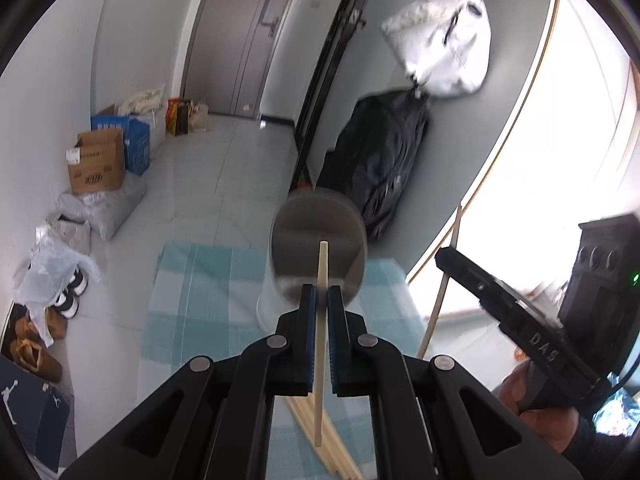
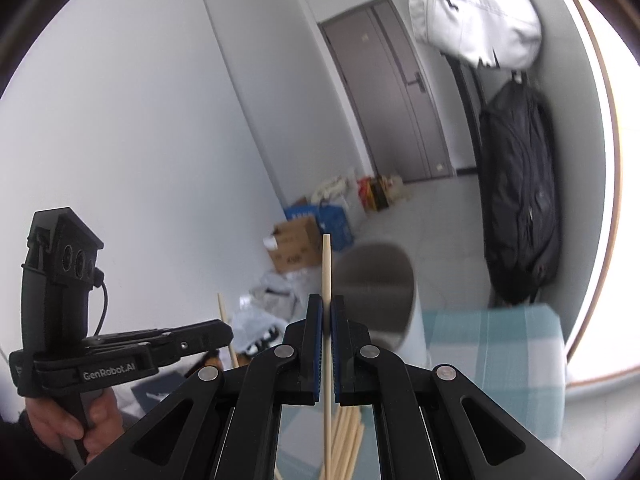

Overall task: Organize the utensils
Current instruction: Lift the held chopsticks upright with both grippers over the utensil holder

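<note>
My left gripper (image 1: 322, 293) is shut on a pale wooden chopstick (image 1: 321, 320), held upright just in front of a grey cylindrical holder (image 1: 318, 236). My right gripper (image 2: 326, 305) is shut on another wooden chopstick (image 2: 327, 280), upright, just left of the same holder (image 2: 376, 280). More chopsticks lie on the teal checked cloth below the left gripper (image 1: 320, 436) and below the right gripper (image 2: 346, 440). The right gripper shows in the left wrist view (image 1: 452, 258) with its chopstick (image 1: 440, 300). The left gripper shows in the right wrist view (image 2: 224, 334) with its chopstick (image 2: 226, 332).
The teal checked cloth (image 1: 192, 280) covers the table. Cardboard boxes (image 1: 98, 160), bags and shoes (image 1: 68, 296) line the floor by the left wall. A black backpack (image 1: 380, 168) and a white bag (image 1: 444, 40) hang on the wall behind the holder.
</note>
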A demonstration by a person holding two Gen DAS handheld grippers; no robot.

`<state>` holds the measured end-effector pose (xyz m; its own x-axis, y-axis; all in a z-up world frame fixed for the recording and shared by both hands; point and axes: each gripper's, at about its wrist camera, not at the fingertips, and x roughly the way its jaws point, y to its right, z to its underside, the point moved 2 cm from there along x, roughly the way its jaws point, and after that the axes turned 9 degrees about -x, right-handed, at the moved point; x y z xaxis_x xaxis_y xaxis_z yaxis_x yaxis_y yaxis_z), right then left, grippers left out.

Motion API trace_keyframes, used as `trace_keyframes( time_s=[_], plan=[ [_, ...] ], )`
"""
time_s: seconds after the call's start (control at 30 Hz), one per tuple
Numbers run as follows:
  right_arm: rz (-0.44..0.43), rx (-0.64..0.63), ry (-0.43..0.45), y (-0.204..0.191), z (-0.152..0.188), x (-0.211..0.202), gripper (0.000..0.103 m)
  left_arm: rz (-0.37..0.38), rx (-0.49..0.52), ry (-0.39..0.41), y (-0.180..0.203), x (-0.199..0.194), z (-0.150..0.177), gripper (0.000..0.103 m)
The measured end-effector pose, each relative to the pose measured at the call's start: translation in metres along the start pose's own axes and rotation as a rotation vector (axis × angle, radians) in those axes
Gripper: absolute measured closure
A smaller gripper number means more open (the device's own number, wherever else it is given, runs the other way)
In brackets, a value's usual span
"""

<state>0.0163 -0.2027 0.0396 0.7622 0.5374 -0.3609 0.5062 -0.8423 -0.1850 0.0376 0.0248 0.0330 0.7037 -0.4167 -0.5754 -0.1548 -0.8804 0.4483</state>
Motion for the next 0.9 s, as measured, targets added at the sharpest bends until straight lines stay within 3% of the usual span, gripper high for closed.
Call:
trace_keyframes(
  time_s=[0.3,0.67,0.9],
  plan=[
    [0.010,-0.009,0.112,0.012,-0.061,0.007,0.100,0.025,-0.012,0.152,0.013,-0.006,-0.064,0.102],
    [0.054,0.006,0.186,0.043,-0.105,0.052,0.100,0.037,-0.011,0.219,0.011,0.023,-0.100,0.102],
    [0.076,-0.033,0.194,0.054,-0.109,0.088,0.100,0.024,0.008,0.244,0.007,0.046,-0.113,0.102]
  ],
)
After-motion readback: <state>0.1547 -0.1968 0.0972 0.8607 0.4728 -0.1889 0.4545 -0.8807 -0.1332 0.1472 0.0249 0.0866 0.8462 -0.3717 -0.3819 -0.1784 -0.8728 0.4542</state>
